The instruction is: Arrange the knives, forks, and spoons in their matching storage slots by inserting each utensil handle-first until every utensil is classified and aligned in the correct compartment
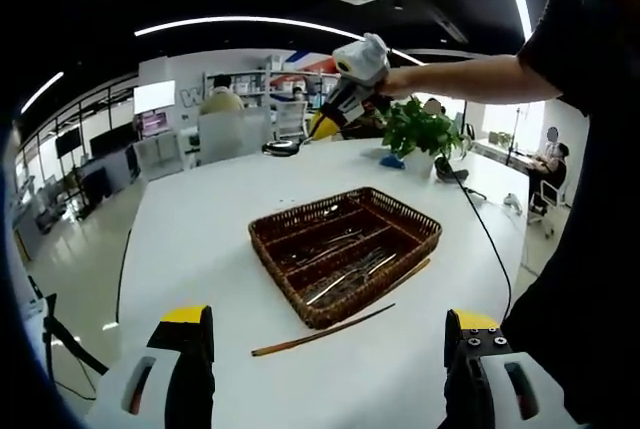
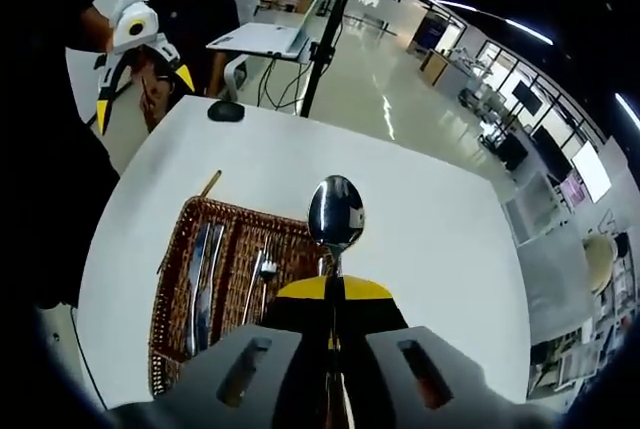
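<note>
While the right claw pinches a spoon by the handle, bowl up, at centre frame of the right gripper view, the wicker tray sits mid-frame on the white worktop with knives in its left slot and forks beside them; the left claw stands spread and empty at the bottom of the left gripper view. A loose wooden strip lies just before the tray. The spoon appears in transit; next it likely needs lowering handle-first into the free slot
</note>
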{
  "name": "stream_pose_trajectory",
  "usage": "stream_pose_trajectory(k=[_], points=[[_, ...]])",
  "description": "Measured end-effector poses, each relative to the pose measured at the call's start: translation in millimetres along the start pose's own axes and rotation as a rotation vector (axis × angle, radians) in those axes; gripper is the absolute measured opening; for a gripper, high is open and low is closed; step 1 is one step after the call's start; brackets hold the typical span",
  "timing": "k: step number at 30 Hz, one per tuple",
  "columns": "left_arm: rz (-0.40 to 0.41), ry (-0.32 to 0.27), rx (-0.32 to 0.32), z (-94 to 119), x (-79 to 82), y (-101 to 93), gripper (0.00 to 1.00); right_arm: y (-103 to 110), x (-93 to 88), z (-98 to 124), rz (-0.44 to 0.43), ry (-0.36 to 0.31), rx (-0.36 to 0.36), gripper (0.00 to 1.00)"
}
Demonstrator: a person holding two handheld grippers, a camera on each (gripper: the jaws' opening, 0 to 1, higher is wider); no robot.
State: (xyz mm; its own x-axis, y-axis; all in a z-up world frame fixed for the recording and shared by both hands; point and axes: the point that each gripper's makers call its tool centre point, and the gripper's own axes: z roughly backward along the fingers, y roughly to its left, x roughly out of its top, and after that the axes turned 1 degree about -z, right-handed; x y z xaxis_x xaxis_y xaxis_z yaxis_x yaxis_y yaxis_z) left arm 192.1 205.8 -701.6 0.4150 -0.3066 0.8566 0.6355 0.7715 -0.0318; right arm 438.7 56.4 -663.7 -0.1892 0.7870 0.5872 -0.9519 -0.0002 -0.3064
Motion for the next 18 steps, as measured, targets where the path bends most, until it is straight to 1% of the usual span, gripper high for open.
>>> stream_pose_trajectory(k=[2, 5, 9, 13, 18], points=[[-0.003, 0.001, 0.002, -0.7, 0.0, 1.0, 1.00, 0.6, -1.7, -4.8, -0.004, -0.001, 0.003, 0.00], [-0.053, 0.026, 0.012, -3.0, -3.0, 3.4, 1.00, 1.2, -5.4, -11.3, -0.006, -0.002, 0.003, 0.00], [-0.044, 0.018, 0.002, -4.5, -0.2, 4.9, 1.00, 2.2, -16.3, -22.8, -0.022, -0.004, 0.006, 0.00], [-0.058, 0.032, 0.006, -5.5, -0.6, 9.3, 1.00, 4.8, -29.2, -31.5, -0.032, 0.009, 0.004, 0.00], [-0.056, 0.039, 0.002, -6.1, -1.4, 11.1, 1.00, 7.4, -40.8, -40.9, -0.044, 0.001, -0.004, 0.00]])
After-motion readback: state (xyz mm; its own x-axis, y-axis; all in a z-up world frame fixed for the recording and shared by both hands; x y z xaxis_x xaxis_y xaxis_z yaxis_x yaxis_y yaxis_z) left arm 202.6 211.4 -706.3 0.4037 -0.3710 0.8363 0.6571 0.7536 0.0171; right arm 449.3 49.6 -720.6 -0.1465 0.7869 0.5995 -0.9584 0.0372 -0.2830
